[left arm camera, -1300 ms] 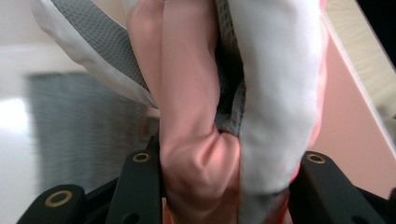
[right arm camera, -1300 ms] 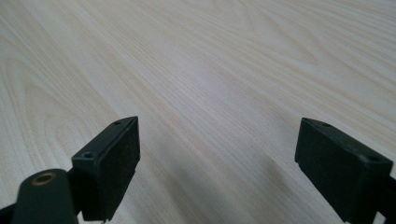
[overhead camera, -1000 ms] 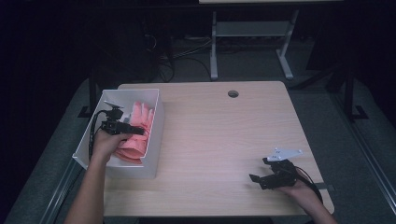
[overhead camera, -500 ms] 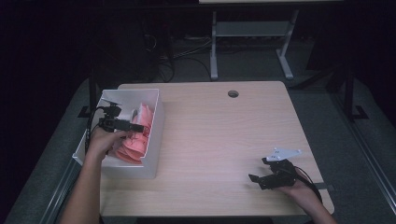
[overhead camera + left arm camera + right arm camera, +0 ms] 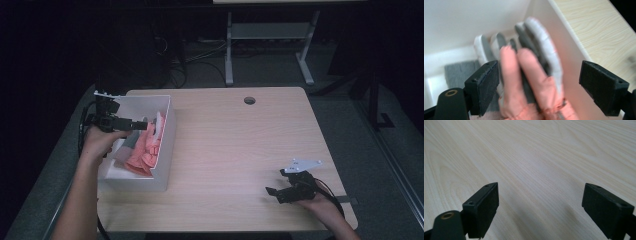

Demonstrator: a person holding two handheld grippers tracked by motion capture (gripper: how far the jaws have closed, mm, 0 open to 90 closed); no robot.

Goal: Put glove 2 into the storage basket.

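1 white box [image 5: 162, 150] at table's [image 5: 240, 150] 9 o'clock, holding 1 pink-and-grey glove [image 5: 145, 150], fingers toward 12, w/ grey-white fingertips. Left tool [image 5: 142, 123] above the box, jaws just opened, apart, glove loose between them. Right tool [image 5: 274, 192] at 4 o'clock, jaws apart, nothing in them. Pale wood table; dark room, metal stand [image 5: 270, 35] behind.

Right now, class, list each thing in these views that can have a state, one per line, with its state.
Left gripper: jaws just opened, wide apart, above the box, holding nothing.
Right gripper: open, empty, low over the table.
Box: open-topped, upright, at the table's left edge.
Gloves: pink and grey, lying loose in the box, fingers against its wall.
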